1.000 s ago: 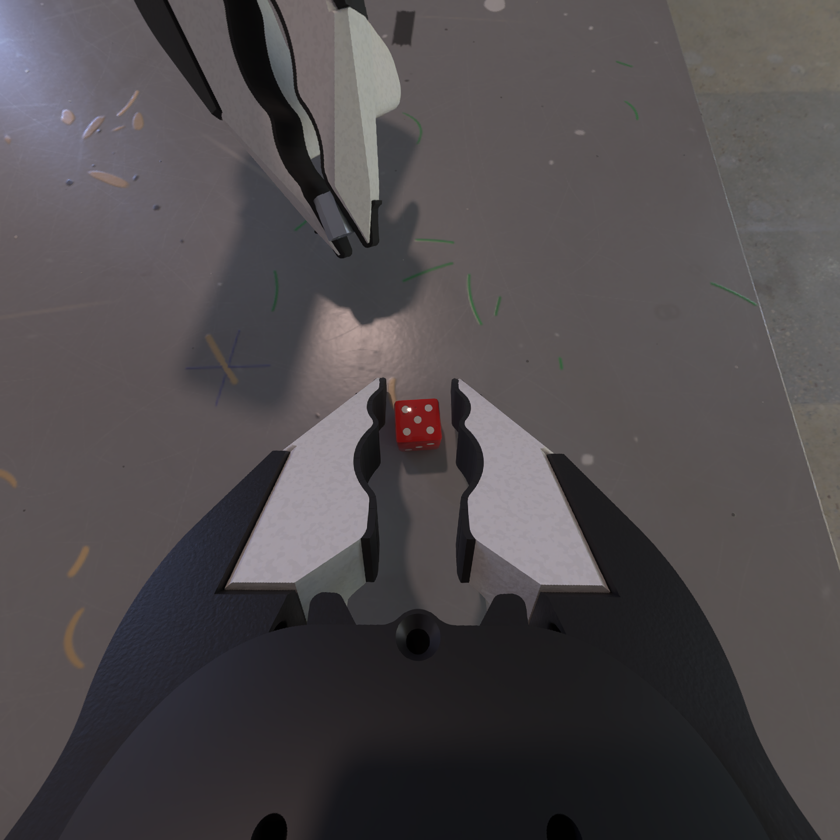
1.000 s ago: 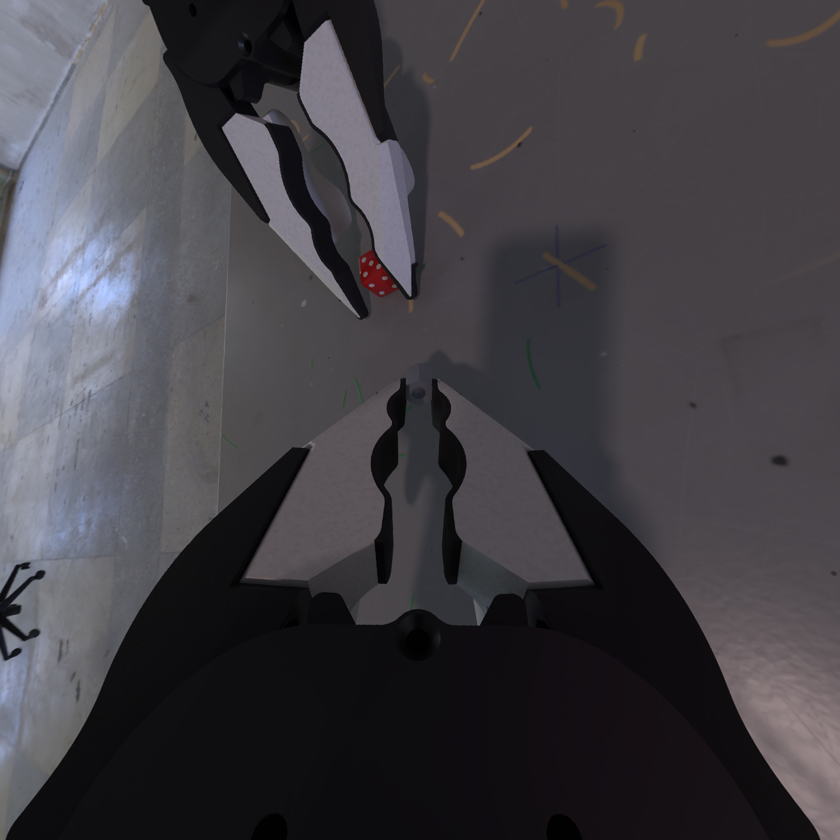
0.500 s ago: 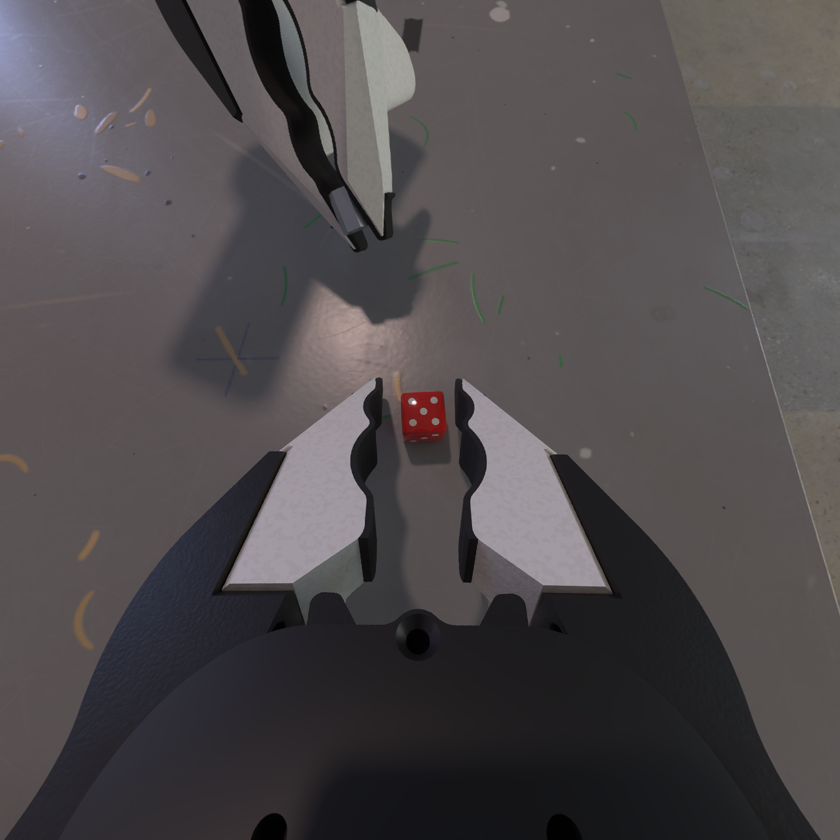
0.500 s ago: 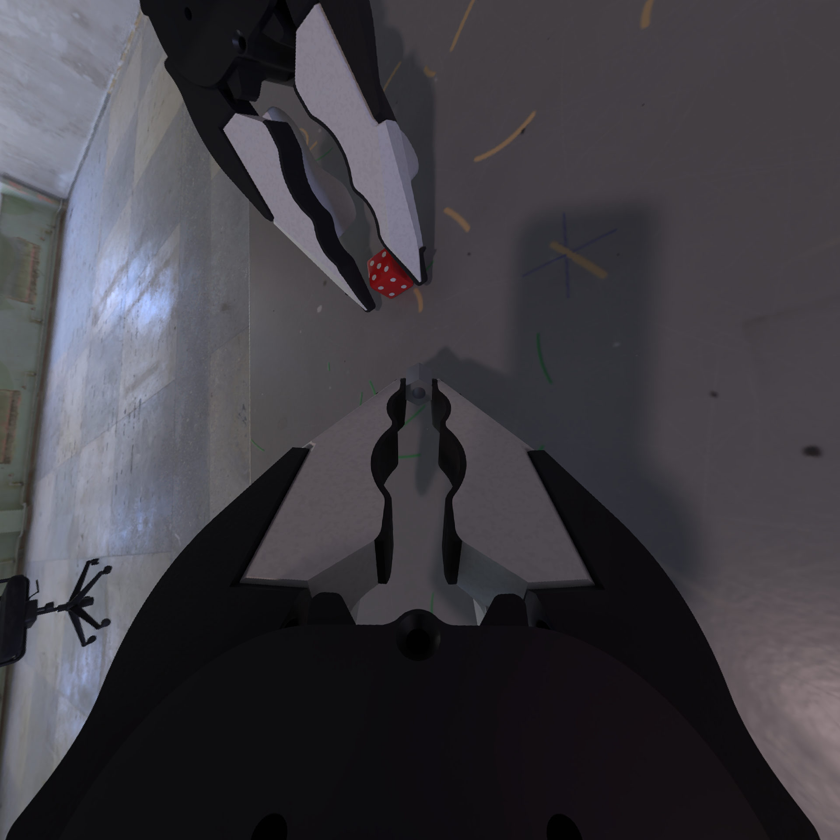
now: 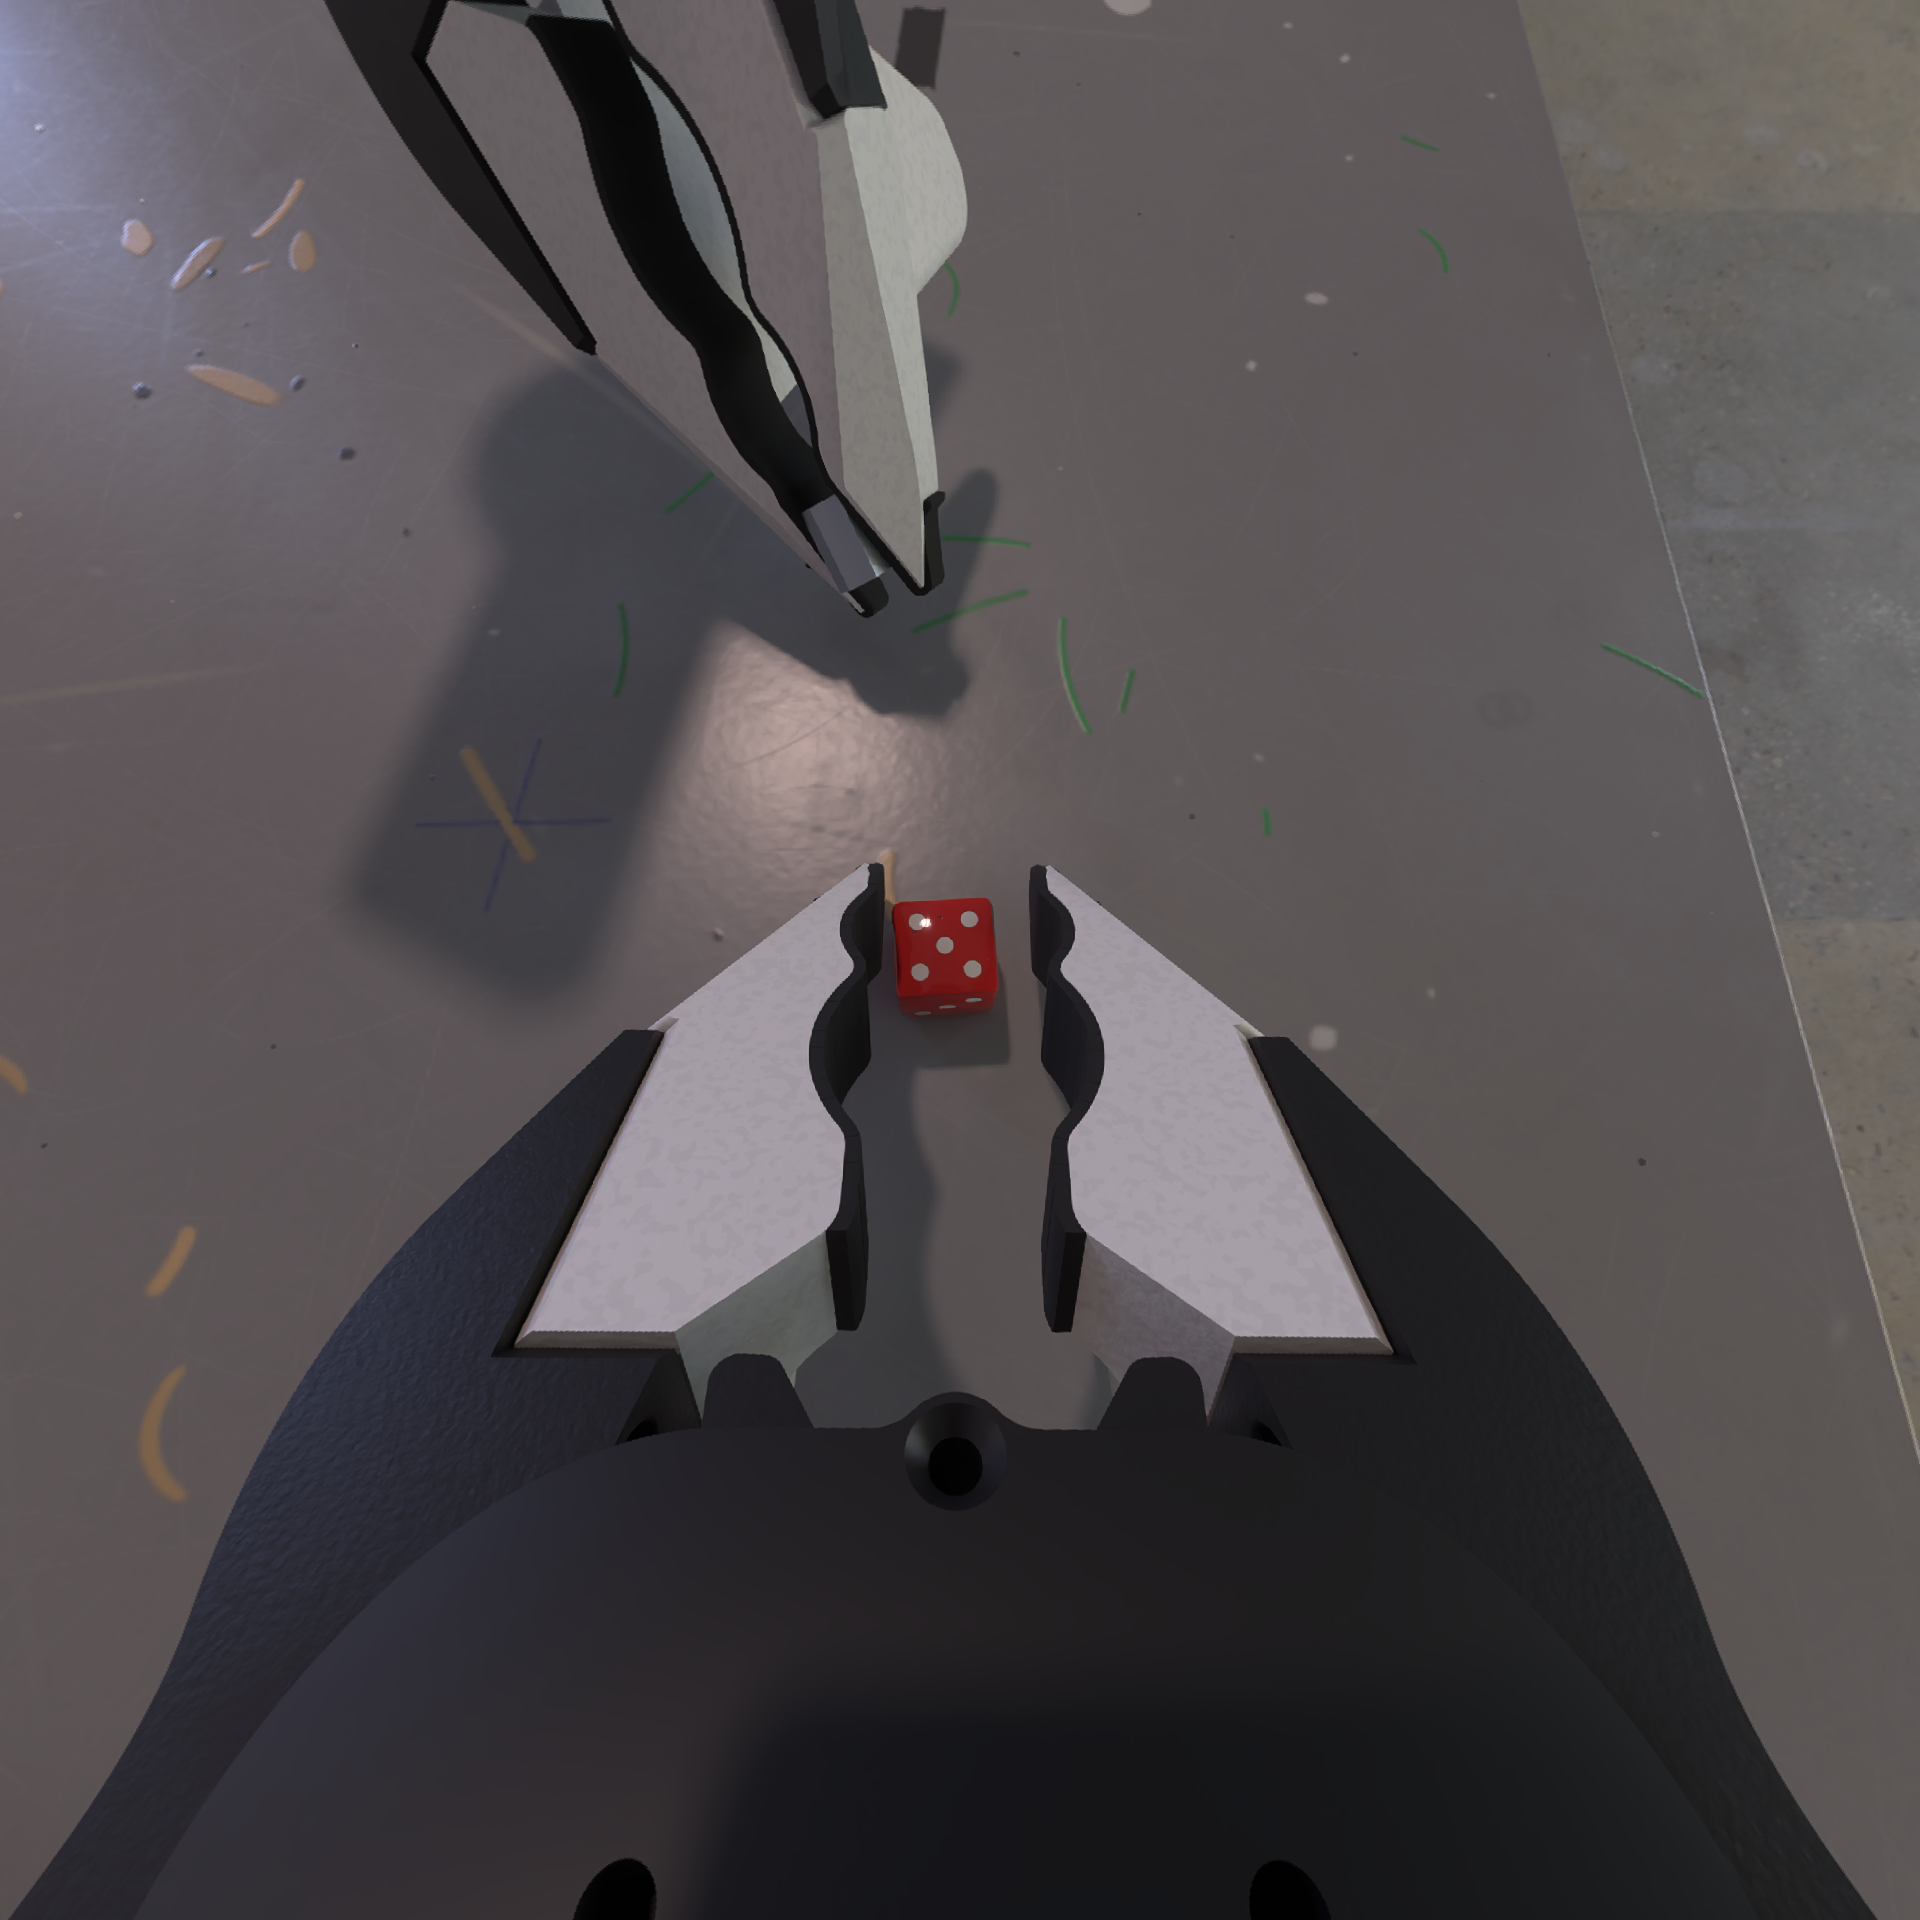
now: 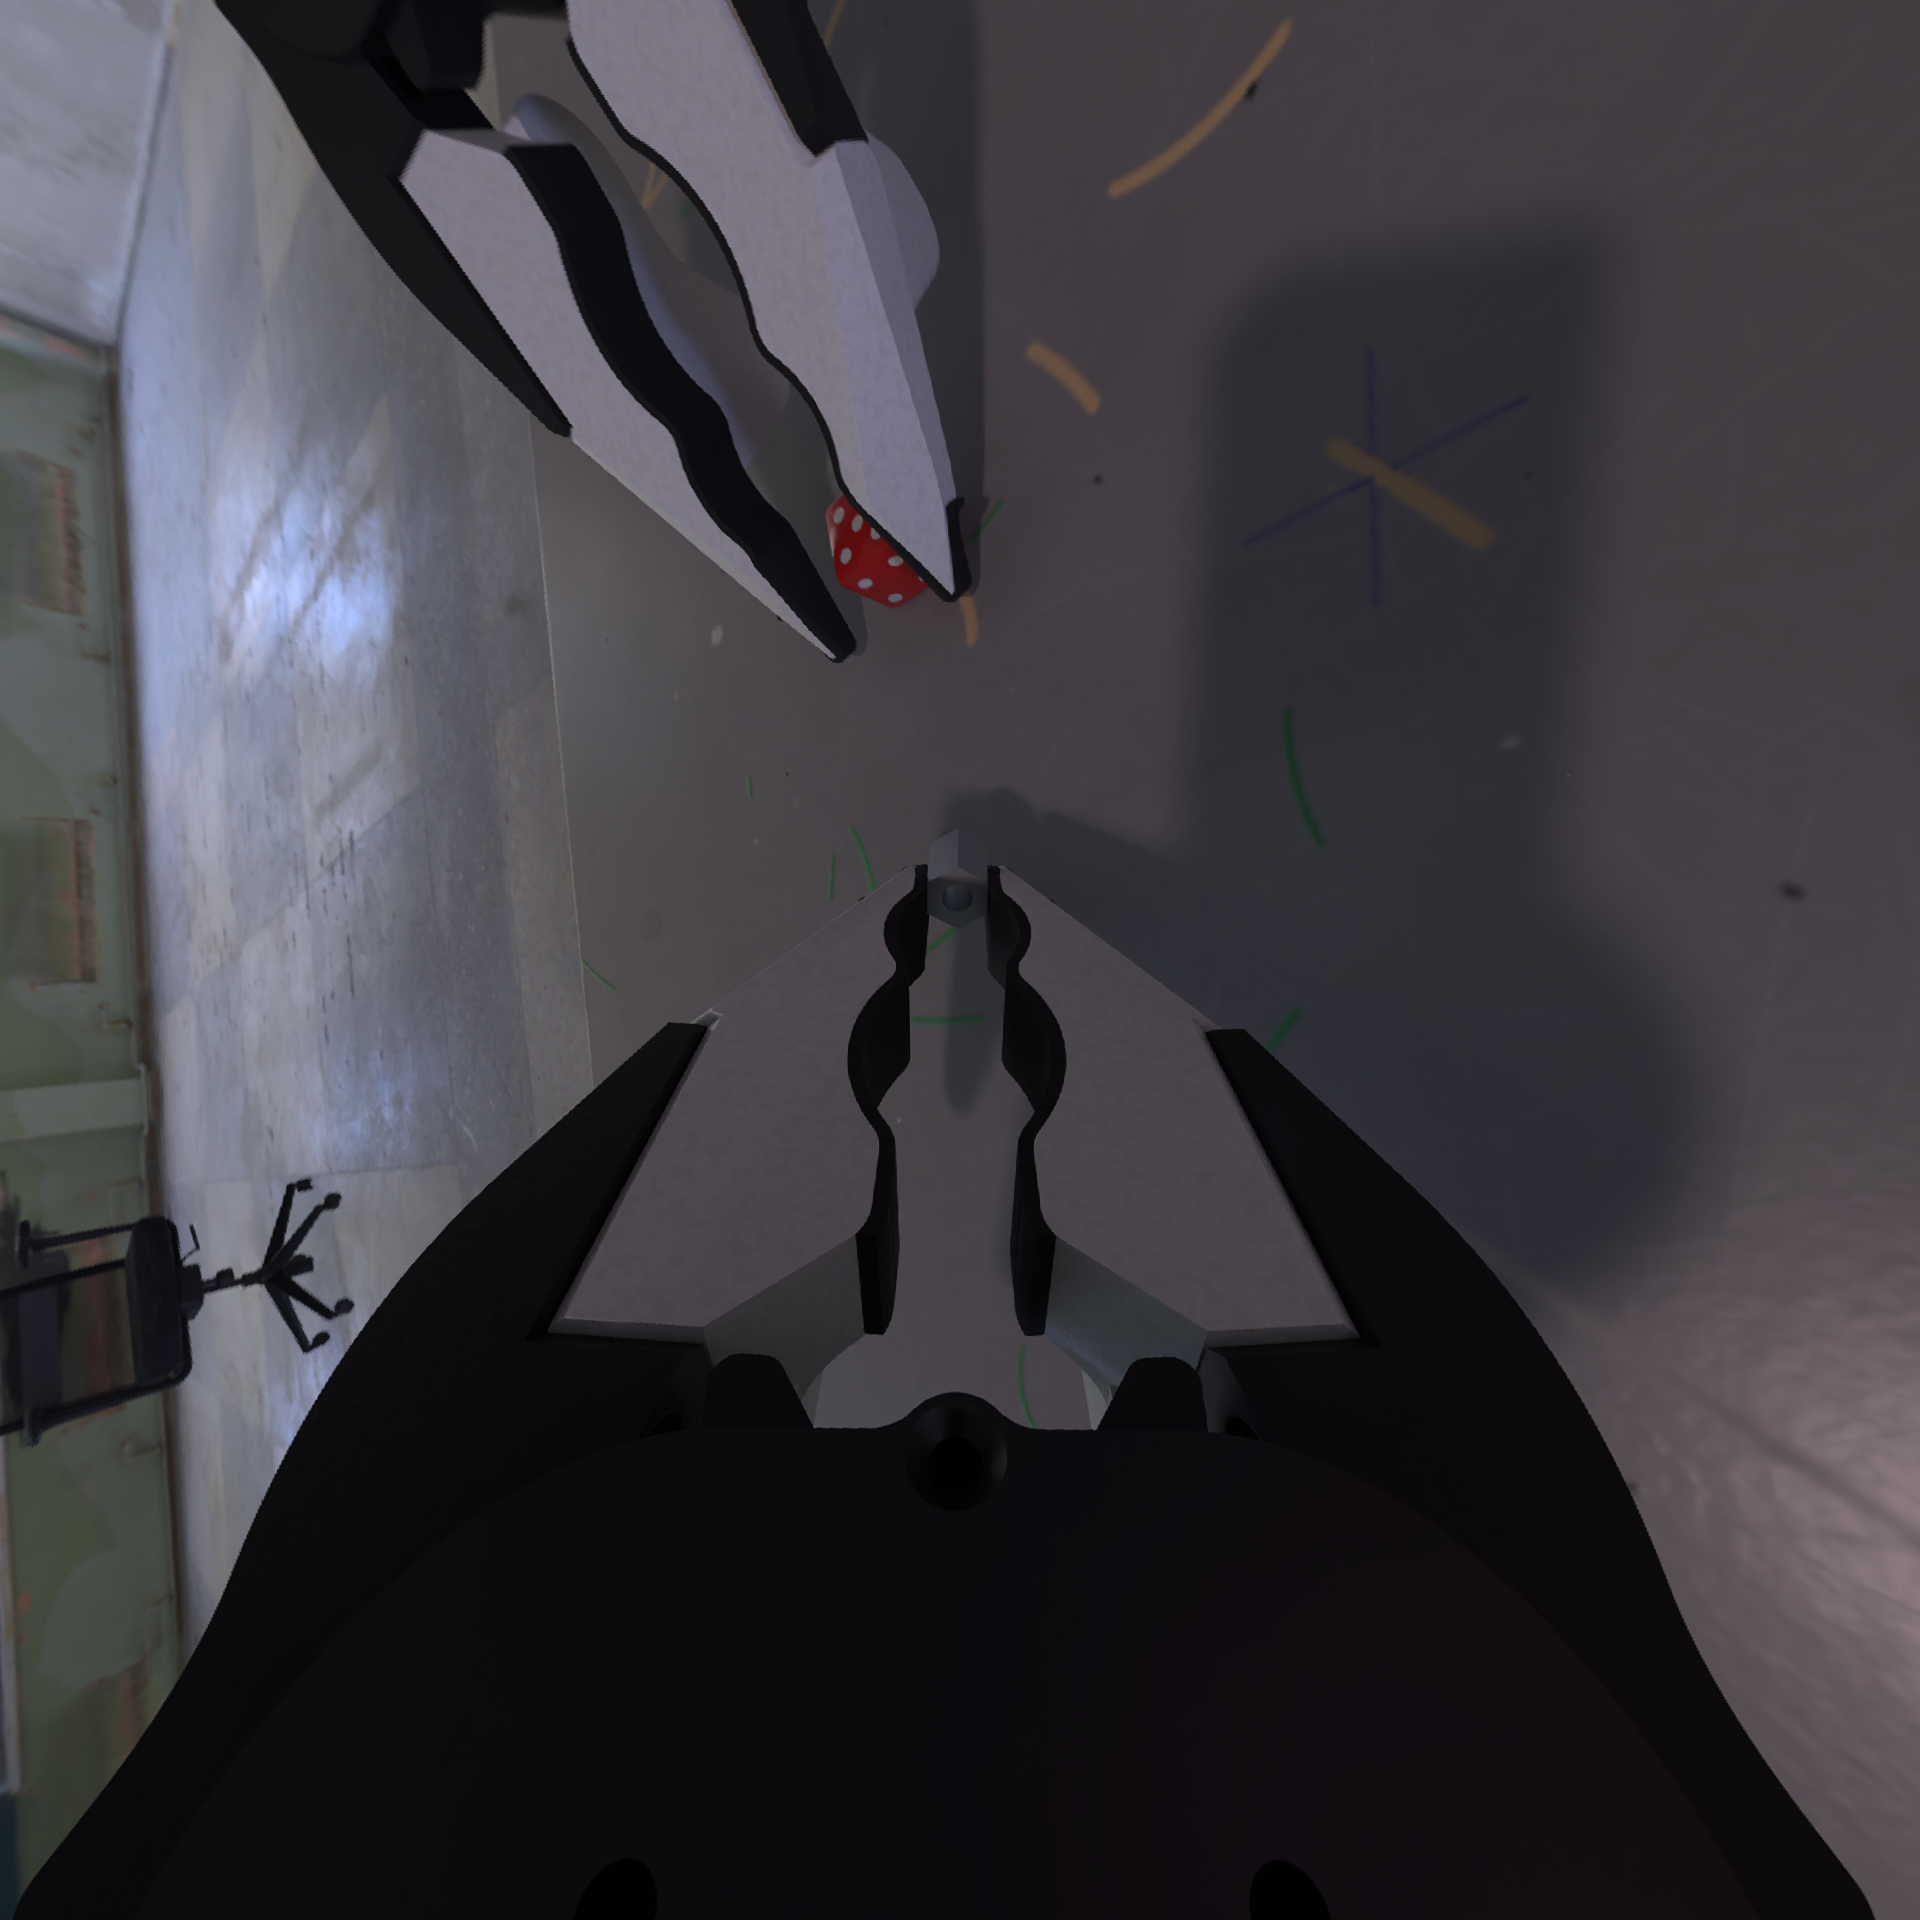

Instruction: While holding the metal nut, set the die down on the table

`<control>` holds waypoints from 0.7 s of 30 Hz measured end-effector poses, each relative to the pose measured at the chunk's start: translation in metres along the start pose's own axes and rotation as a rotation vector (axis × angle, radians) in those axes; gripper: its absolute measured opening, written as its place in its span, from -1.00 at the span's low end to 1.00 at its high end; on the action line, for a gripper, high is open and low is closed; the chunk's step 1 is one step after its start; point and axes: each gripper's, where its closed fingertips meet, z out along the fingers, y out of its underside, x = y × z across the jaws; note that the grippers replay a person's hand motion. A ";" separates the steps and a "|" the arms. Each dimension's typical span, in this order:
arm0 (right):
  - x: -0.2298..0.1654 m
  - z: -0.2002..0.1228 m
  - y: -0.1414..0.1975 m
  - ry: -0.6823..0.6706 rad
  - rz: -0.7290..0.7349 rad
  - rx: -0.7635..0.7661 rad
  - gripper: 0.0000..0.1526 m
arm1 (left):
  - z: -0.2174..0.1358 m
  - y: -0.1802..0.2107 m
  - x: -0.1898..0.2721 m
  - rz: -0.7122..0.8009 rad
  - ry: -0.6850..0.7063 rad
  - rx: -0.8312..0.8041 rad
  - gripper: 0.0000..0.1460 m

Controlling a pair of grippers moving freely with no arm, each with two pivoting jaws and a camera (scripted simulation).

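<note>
The red die (image 5: pixel 943 956) with white pips lies on the dark grey table (image 5: pixel 1351 831), its shadow right beneath it. My left gripper (image 5: pixel 954 883) is open around it. The die sits close to the left finger and clear of the right one. In the right wrist view the die (image 6: pixel 873 566) shows between the left gripper's (image 6: pixel 896 621) tips. My right gripper (image 6: pixel 956 883) is shut on the small grey metal nut (image 6: pixel 956 899) at its fingertips, above the table. It hangs ahead of the left gripper in the left wrist view (image 5: pixel 894 592), with the nut (image 5: pixel 842 545) in its tips.
The table's edge (image 5: pixel 1714 727) runs along the right in the left wrist view, with concrete floor beyond. Orange and green paint marks and a blue cross (image 5: pixel 509 821) mark the tabletop. An office chair (image 6: pixel 156 1320) stands on the floor off the table.
The die stays on the table between my open left fingers. My right gripper, still shut on the nut, has drifted right and nearer in the left wrist view.
</note>
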 end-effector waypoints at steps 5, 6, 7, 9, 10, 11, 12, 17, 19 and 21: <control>0.002 0.003 0.000 0.013 -0.016 -0.075 -0.87 | 0.000 0.000 0.000 0.003 -0.004 -0.002 -0.62; 0.002 0.003 0.000 0.013 -0.024 -0.089 -0.87 | 0.000 0.000 0.000 0.004 -0.004 -0.003 -0.62; 0.002 0.003 0.000 0.012 -0.032 -0.103 -0.87 | 0.000 0.000 0.000 0.004 -0.004 -0.003 -0.62; 0.001 0.003 0.000 0.003 -0.048 -0.130 -0.87 | 0.000 0.000 0.000 0.004 -0.005 -0.003 -0.62; 0.001 0.004 0.000 -0.006 -0.056 -0.145 -0.87 | 0.000 0.000 0.000 0.005 -0.005 -0.003 -0.62; -0.001 0.004 0.000 -0.025 -0.065 -0.160 -0.87 | 0.000 0.000 0.001 0.006 -0.005 -0.003 -0.62; -0.002 0.005 0.000 -0.044 -0.074 -0.177 -0.87 | 0.000 0.000 0.001 0.006 -0.002 -0.003 -0.62; -0.003 0.005 0.002 -0.102 -0.080 -0.278 -0.87 | 0.001 0.000 0.002 0.009 0.001 -0.005 -0.62; -0.004 0.005 0.003 -0.116 -0.106 -0.331 -0.87 | 0.001 0.000 0.002 0.008 0.004 -0.004 -0.62; -0.004 0.005 0.004 -0.121 -0.146 -0.380 -0.87 | 0.001 0.000 0.003 0.008 0.008 -0.003 -0.62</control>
